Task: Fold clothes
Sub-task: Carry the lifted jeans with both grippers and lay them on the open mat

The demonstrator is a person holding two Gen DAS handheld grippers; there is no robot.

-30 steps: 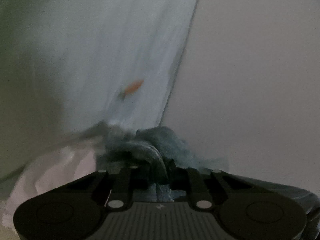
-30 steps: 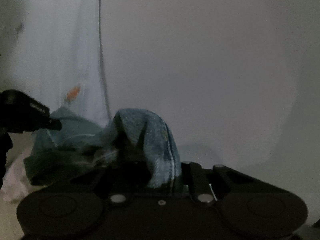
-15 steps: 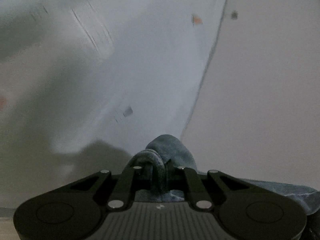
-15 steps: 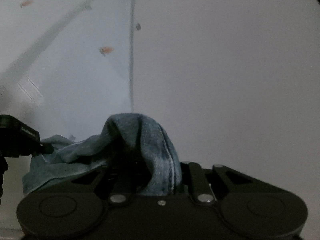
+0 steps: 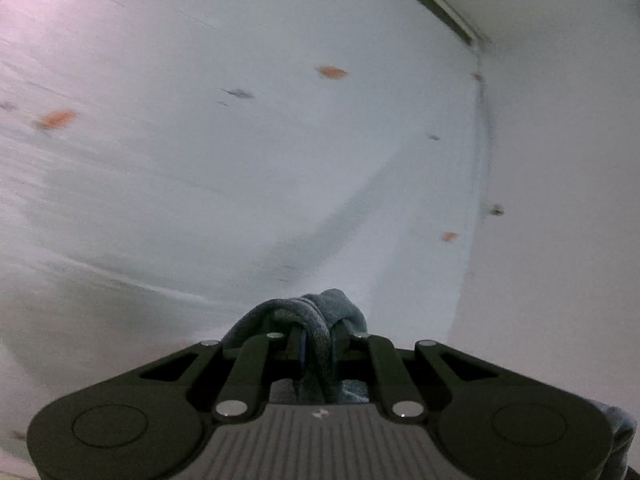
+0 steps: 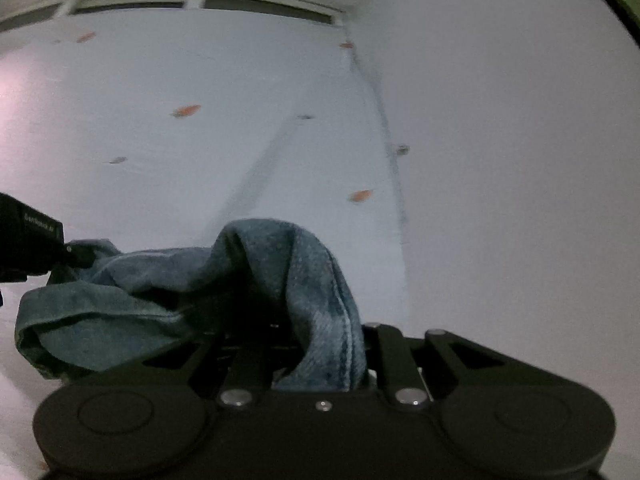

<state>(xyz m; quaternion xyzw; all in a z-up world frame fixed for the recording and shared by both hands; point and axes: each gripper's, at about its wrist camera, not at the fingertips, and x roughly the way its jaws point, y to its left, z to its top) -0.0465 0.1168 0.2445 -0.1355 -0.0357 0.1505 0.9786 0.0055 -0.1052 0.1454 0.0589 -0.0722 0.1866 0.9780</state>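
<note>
Denim fills both sets of tongs, so the step in hand looks like the lift: the garment is raised off whatever surface it lay on and carried between the 2 grips, ahead of a shake-out or a lay-down for the first fold.

Taking the jeans [image 6: 280,292] as the landmark: at their left end, the left tongs [image 5: 316,340] are closed narrow on a thick, rope-like bunch of the cloth, which bulges up just above the fingertips in a rounded grey-blue knot. In the right wrist view that same tool shows as a black block [image 6: 36,244] touching the far left edge of the fabric. From there the cloth sags in a loose swag, with a rolled hem at its lower left. At the right end, the right tongs [image 6: 320,364] pinch a folded ridge of denim that stands up in a hump with a paler double-stitched seam running down its right flank.

The weave is coarse, mid-blue, faded in patches, heavy enough to hang in broad folds. Behind the jeans hangs a pale curtain [image 6: 224,92] dotted with small orange and grey motifs, and to its right a plain wall [image 6: 500,160].

Next, I judge, the 2 grips should spread apart to pull the span taut, then lower it flat; no table is visible.
</note>
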